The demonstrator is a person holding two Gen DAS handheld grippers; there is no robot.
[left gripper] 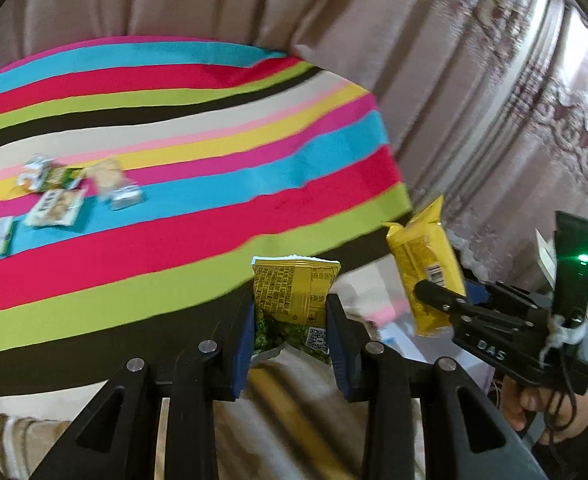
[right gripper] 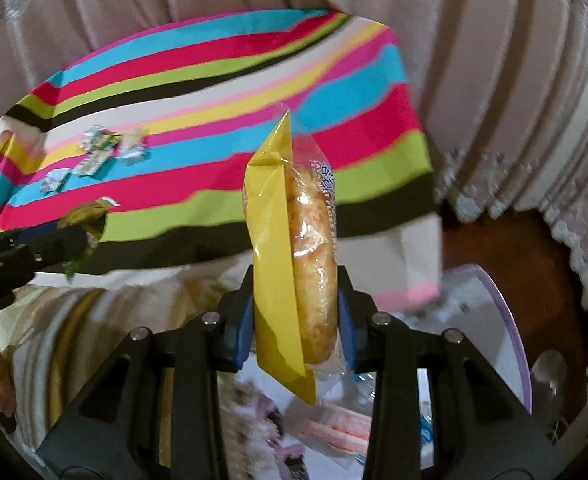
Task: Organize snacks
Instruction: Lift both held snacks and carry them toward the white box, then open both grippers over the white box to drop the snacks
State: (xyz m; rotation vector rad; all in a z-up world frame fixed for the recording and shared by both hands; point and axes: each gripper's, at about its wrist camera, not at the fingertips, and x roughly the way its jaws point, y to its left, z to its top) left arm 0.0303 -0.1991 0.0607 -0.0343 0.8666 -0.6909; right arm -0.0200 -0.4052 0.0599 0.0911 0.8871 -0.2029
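Striped cloth [left gripper: 181,216] in bright bands covers the desk, with pleated curtains [left gripper: 221,4] hanging behind it.

Nearest in the left wrist view, the left gripper [left gripper: 289,320] has its jaws closed narrowly on a yellow packet of green snacks [left gripper: 294,296], pinched at its lower half with the crimped top edge standing free above. Nearest in the right wrist view, the right gripper [right gripper: 296,320] clamps a wrapped bun [right gripper: 294,248] in a yellow and clear wrapper, held edge-on and upright between the blue pads [right gripper: 245,320]. Both packets hang clear of the desk, just off its near edge.

Farther off, a loose cluster of small snack packets [left gripper: 53,200] lies on the cloth towards its left side, well apart from both grippers.

Handling, by judgement: both items look light and soft. The film wrappers are probably slippery and crush easily; the bun would deform under a hard squeeze. A hold across the filled body, not the thin sealed edge, seems the more secure.
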